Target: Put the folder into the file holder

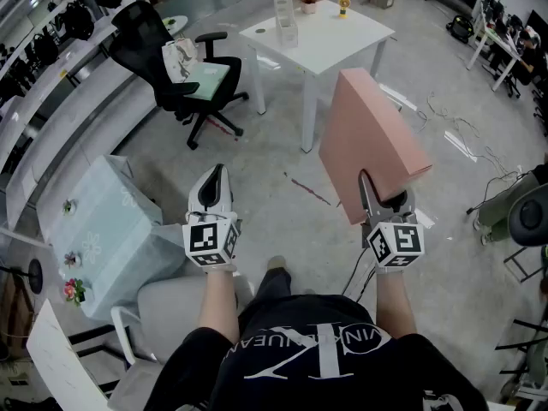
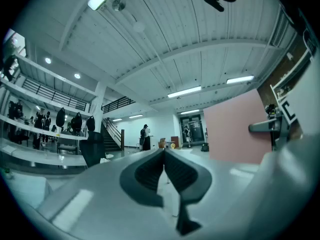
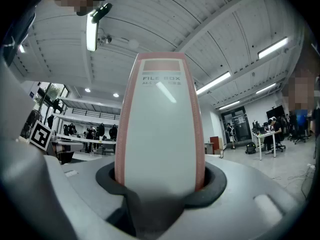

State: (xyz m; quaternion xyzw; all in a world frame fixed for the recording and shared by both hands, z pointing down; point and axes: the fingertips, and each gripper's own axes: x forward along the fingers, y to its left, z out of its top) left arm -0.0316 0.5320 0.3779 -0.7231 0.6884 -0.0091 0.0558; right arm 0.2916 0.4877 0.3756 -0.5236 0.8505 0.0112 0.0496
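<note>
Folder (image 1: pixel 368 139) pinched upright in my right gripper (image 1: pixel 382 199)
Its lower edge was hidden between the jaws that clamped it. The file holder (image 1: pixel 284 14) on the white table (image 1: pixel 342 37) was small and hard to make out, well apart from the folder. My left gripper (image 1: pixel 215 178) was pressed together, empty.

Concrete floor (image 1: pixel 265 157), white table (image 1: pixel 334 37) — black chair (image 1: pixel 141 37)
</note>
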